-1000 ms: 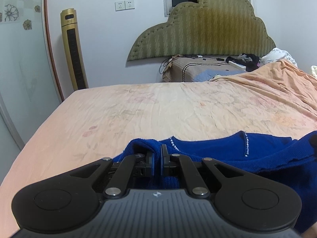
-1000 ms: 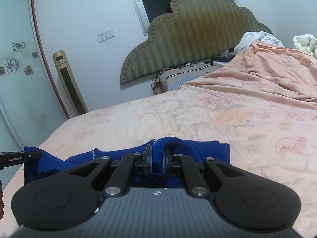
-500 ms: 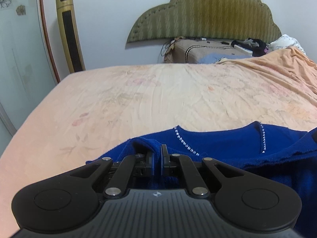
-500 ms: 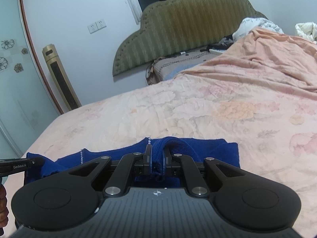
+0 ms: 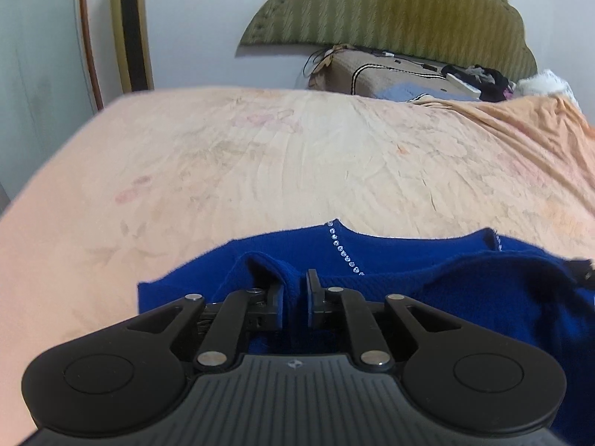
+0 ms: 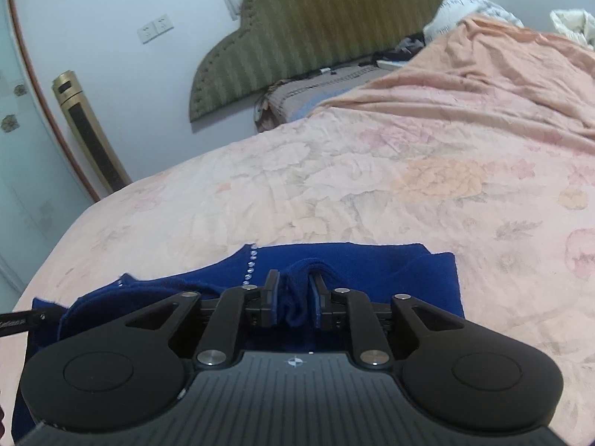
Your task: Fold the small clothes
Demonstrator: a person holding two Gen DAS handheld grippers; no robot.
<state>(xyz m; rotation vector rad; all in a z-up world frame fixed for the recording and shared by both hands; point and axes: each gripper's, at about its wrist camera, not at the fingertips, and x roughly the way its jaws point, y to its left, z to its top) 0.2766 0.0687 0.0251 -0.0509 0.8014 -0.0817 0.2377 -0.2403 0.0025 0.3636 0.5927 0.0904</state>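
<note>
1. Since the earlier frames, both grippers have tipped lower toward the bed and more of the royal-blue knitted top (image 5: 390, 260) now lies flat on the sheet beyond them, its far edge spread wider.
2. That top, trimmed with two short lines of small clear rhinestones (image 5: 344, 251), lies across the near edge of the bed, its neckline side facing the headboard.
3. The black left gripper (image 5: 294, 299) has its jaws closed on a raised fold of the blue knit near the garment's left end.
4. The black right gripper (image 6: 293, 299) likewise pinches a bunched ridge of the knit between its jaws, near the garment's right end.
5. Under the top is a peach floral bedsheet (image 6: 372, 193), wrinkled, covering the bed.
6. At the far end stand a scalloped olive-green padded headboard (image 5: 401, 11) and a brown patterned pillow (image 5: 375, 74).
7. A gold tower fan (image 6: 89, 137) stands by the white wall past the bed's far left corner.
</note>
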